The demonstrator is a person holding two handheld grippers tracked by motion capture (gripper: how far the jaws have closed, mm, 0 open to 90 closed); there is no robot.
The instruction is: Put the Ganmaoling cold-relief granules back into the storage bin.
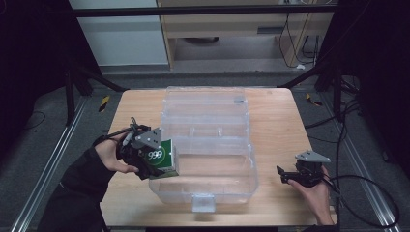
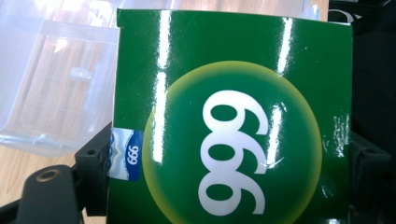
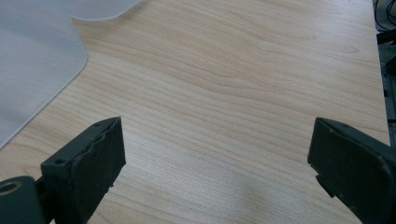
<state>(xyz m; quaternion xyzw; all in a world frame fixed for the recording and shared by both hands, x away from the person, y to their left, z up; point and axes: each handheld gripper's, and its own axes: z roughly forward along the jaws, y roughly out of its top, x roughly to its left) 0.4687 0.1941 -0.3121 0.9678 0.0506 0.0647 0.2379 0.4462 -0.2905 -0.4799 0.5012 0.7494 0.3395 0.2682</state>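
A glossy green box (image 1: pixel 163 158) with a white "999" in a yellow-ringed circle is held at the left rim of the clear plastic organizer case (image 1: pixel 208 145). My left gripper (image 1: pixel 152 162) is shut on it, one jaw on each side. In the left gripper view the green box (image 2: pixel 233 121) is close up, with a black jaw at either edge and the clear case (image 2: pixel 56 88) behind it on the left. My right gripper (image 1: pixel 286 175) rests on the table right of the case, open, and nothing lies between its jaws (image 3: pixel 215 163) but bare wood.
The clear case stands open in the middle of the wooden table (image 1: pixel 275 116), its lid (image 1: pixel 205 102) laid back toward the far edge and a latch (image 1: pixel 203 203) at the front. A corner of the case (image 3: pixel 32 60) lies left of my right gripper. Cables trail off the table's right side.
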